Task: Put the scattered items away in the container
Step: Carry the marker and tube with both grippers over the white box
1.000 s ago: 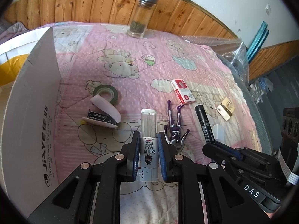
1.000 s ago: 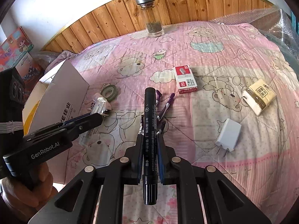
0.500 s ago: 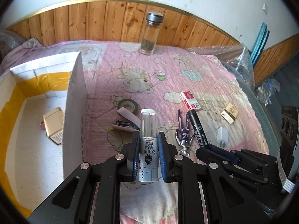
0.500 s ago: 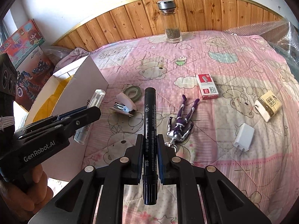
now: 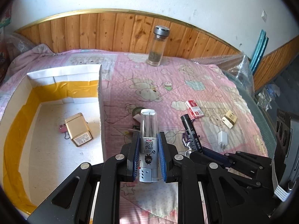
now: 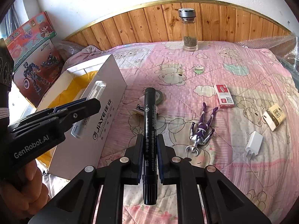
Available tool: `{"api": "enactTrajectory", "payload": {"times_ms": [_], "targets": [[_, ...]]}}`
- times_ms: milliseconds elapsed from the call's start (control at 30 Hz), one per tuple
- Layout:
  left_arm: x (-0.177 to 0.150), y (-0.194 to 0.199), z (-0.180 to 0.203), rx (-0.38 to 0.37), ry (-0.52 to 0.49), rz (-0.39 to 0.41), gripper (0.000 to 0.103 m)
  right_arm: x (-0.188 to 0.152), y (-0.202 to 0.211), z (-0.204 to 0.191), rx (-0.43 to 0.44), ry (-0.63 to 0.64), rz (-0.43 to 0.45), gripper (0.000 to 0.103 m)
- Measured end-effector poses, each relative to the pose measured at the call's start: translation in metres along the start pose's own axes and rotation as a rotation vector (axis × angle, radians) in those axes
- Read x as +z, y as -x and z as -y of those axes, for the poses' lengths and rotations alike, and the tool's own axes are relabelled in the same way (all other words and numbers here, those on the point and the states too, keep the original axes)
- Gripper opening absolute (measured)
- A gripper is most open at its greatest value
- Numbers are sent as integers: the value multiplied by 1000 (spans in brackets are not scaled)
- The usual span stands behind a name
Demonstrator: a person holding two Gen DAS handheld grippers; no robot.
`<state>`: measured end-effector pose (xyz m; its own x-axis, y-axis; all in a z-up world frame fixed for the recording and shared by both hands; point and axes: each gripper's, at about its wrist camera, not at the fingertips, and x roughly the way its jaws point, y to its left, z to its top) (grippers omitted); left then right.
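Both tools have risen leftward toward the white box [image 5: 101,100], left tool [image 5: 149,150] clamping the clear tube [image 5: 148,130], right tool [image 6: 150,150] clamping the black marker [image 6: 149,123]; probably clear its right wall before letting go.

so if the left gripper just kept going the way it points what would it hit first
Probably the green tape roll and stapler on the pink quilt, just past its clear tube; depth is unclear.

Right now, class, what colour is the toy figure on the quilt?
Purple and silver toy figure, clearest in the right wrist view.
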<state>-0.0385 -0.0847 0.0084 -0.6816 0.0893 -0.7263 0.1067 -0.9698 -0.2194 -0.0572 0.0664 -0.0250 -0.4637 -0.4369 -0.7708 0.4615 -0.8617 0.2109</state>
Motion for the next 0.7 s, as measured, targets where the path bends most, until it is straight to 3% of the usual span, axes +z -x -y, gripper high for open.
{"api": "enactTrajectory", "payload": {"times_ms": [700], "targets": [[9, 48, -51, -30, 93, 65, 19, 9, 22, -74, 12, 110, 58, 14]]}}
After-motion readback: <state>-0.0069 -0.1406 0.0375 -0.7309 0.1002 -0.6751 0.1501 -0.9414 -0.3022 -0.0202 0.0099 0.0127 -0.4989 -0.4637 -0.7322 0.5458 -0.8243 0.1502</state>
